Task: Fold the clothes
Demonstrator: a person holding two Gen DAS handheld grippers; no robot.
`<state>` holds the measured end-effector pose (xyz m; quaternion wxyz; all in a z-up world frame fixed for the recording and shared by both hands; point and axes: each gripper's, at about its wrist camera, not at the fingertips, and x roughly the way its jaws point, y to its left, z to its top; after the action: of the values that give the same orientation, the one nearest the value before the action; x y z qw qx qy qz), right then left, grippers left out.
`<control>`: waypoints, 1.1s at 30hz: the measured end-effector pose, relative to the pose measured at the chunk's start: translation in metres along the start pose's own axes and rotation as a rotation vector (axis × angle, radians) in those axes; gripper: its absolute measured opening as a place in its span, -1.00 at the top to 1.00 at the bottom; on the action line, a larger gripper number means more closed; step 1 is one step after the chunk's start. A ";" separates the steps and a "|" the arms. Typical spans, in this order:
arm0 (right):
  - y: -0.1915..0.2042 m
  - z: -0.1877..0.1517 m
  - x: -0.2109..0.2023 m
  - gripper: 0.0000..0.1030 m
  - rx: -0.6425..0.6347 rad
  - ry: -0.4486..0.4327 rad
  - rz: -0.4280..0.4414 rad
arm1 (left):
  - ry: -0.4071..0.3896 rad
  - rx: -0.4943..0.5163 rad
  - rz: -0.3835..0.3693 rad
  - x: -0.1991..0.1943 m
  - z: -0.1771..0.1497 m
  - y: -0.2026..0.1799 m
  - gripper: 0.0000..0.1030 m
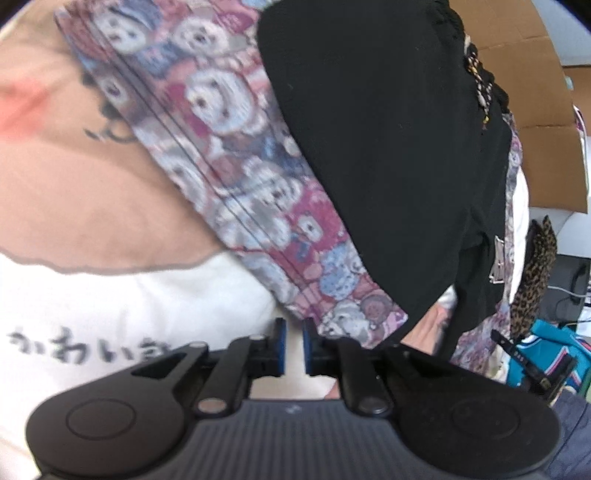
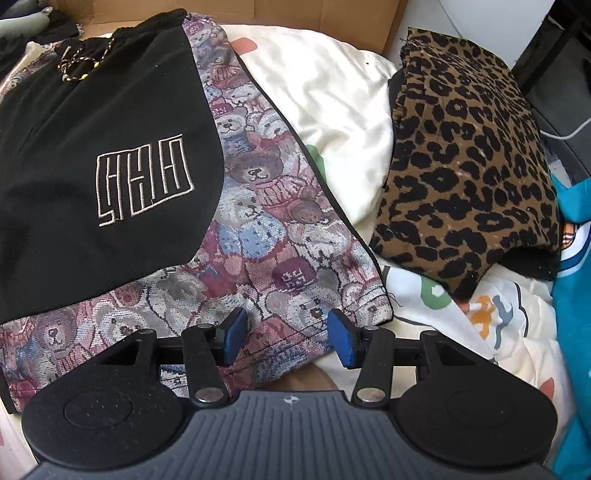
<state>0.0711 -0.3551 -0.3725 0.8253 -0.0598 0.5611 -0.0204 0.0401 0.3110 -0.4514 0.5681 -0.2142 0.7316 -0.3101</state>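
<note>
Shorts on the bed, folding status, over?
Left gripper near shut, holding nothing. Right gripper open over the shorts hem. Shorts flat on the bedsheet. Leopard-print garment alongside, clear.

The black shorts (image 2: 103, 129) with teddy-bear tapestry side panels and a stitched logo lie flat on the white printed bedding (image 2: 332, 96), left of the folded leopard-print garment (image 2: 469, 155).

A home bedroom: printed bedding (image 2: 332, 103), a cardboard box (image 2: 280, 11) and piled clothes (image 2: 469, 155).
</note>
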 end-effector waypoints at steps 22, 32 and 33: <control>0.018 0.016 -0.016 -0.06 -0.025 -0.039 0.036 | -0.247 0.084 0.254 -0.099 0.086 0.024 0.09; 0.023 0.014 -0.016 -0.06 -0.047 -0.023 0.036 | -0.309 0.113 0.401 -0.103 0.123 0.042 0.11; 0.024 0.014 -0.016 -0.06 -0.049 -0.023 0.035 | -0.312 0.119 0.411 -0.101 0.125 0.043 0.14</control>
<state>0.0773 -0.3291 -0.3553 0.8302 -0.0704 0.5530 0.0084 0.1890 0.3824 -0.4308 0.7366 -0.0723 0.6439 -0.1940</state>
